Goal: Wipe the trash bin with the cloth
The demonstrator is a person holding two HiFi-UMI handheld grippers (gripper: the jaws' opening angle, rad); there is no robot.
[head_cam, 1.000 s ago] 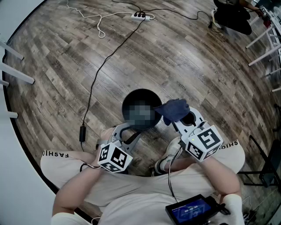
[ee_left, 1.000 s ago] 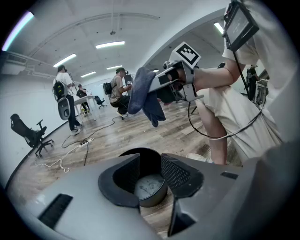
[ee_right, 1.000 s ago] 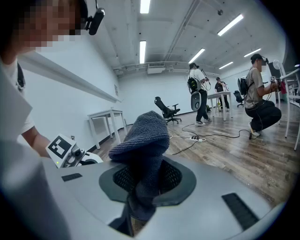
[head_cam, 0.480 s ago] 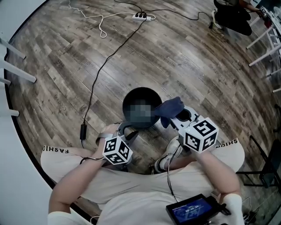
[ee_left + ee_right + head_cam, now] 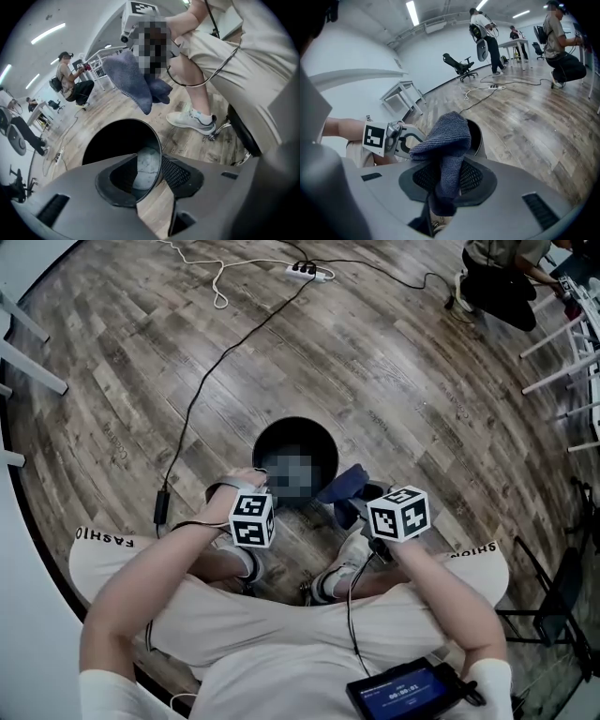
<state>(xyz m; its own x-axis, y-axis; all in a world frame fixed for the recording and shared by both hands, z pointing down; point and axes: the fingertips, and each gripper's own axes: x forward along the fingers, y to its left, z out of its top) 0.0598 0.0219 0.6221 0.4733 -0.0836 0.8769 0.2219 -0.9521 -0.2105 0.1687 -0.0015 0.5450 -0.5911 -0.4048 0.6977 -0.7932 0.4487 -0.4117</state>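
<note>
The black round trash bin (image 5: 298,435) stands on the wood floor between the person's feet. In the left gripper view its thin rim wall (image 5: 158,151) runs between the jaws. My left gripper (image 5: 152,177) is shut on that rim, one jaw inside the bin and one outside. The left gripper (image 5: 262,491) holds the bin's near left rim. The dark blue cloth (image 5: 446,138) bunches up out of my right gripper (image 5: 443,182), which is shut on it. The cloth (image 5: 342,486) hangs just off the bin's right side, and whether it touches the bin is unclear.
A black cable (image 5: 202,390) with an adapter (image 5: 160,505) crosses the floor to a white power strip (image 5: 307,271). A person crouches at the top right (image 5: 502,282) beside white table legs (image 5: 562,334). The wearer's shoes (image 5: 342,573) sit close behind the bin.
Both grippers have dropped lower and rolled. The left one still holds the bin's rim. The cloth has come down from over the rim to the bin's right side.
</note>
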